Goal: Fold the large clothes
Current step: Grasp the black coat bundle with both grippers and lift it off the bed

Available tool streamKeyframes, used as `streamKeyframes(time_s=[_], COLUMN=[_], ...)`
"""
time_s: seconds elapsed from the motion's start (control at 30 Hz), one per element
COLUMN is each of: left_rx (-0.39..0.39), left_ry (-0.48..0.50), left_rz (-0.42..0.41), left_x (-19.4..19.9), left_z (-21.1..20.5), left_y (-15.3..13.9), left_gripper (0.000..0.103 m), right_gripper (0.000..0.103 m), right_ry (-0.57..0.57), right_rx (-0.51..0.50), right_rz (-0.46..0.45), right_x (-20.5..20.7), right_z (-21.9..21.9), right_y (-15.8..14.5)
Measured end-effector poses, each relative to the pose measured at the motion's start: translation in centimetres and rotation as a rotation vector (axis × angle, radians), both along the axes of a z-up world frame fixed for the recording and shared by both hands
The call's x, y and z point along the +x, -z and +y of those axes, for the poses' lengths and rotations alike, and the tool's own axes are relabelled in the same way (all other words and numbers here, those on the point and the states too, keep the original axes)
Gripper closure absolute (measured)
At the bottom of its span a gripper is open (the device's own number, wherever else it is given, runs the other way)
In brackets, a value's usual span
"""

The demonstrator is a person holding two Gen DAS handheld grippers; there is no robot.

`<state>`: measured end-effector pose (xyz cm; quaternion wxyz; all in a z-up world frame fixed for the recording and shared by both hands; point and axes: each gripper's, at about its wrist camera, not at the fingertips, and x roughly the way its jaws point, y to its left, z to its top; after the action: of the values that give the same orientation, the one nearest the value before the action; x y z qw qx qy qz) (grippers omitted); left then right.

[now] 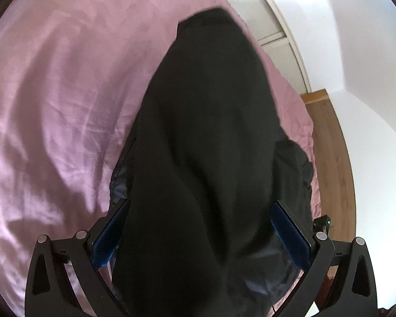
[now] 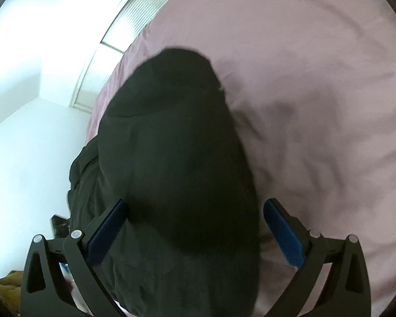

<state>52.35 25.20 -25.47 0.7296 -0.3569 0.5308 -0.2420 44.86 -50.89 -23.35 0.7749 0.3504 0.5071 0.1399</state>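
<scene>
Both grippers, left gripper [image 1: 200, 224] and right gripper [image 2: 195, 222], stand wide open around black clothing [image 1: 211, 132]; next, pinch it; fold it over the pink bed [image 1: 52, 105].

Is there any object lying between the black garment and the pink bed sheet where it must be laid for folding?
Nothing visible. The black garment hangs between both grippers' open fingers, and the pink bed sheet beyond it shows only wrinkles.

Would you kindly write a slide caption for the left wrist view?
Left gripper, fingers spread wide, straddles a black garment lying on a pink bedsheet.
</scene>
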Motion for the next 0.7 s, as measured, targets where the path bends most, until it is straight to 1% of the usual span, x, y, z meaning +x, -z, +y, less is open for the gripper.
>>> streamKeyframes(time_s=[0.07,0.13,0.37,0.57,0.7], left_rx=[-0.017,-0.04,-0.061,-0.076,-0.101], left_ry=[0.0,0.002,0.024,0.037,0.036], left_rz=[0.02,0.029,0.045,0.048,0.055], left_x=[0.5,0.7,1.6,2.4,2.5], left_z=[-0.1,-0.1,-1.1,-1.9,-2.6], left_y=[1.2,2.1,3.9,5.3,6.3], left_gripper=[0.001,0.001,0.001,0.001,0.001], right_gripper=[0.0,0.0,0.0,0.0,0.0], right_ry=[-0.035,-0.058,-0.132,-0.182,-0.204], right_rx=[0.004,0.041,0.106,0.151,0.138], right_rz=[0.011,0.016,0.053,0.062,0.06], right_x=[0.7,1.4,4.1,5.3,5.4], right_z=[0.5,1.1,3.6,5.9,6.9], right_y=[0.9,2.0,5.2,6.3,7.2])
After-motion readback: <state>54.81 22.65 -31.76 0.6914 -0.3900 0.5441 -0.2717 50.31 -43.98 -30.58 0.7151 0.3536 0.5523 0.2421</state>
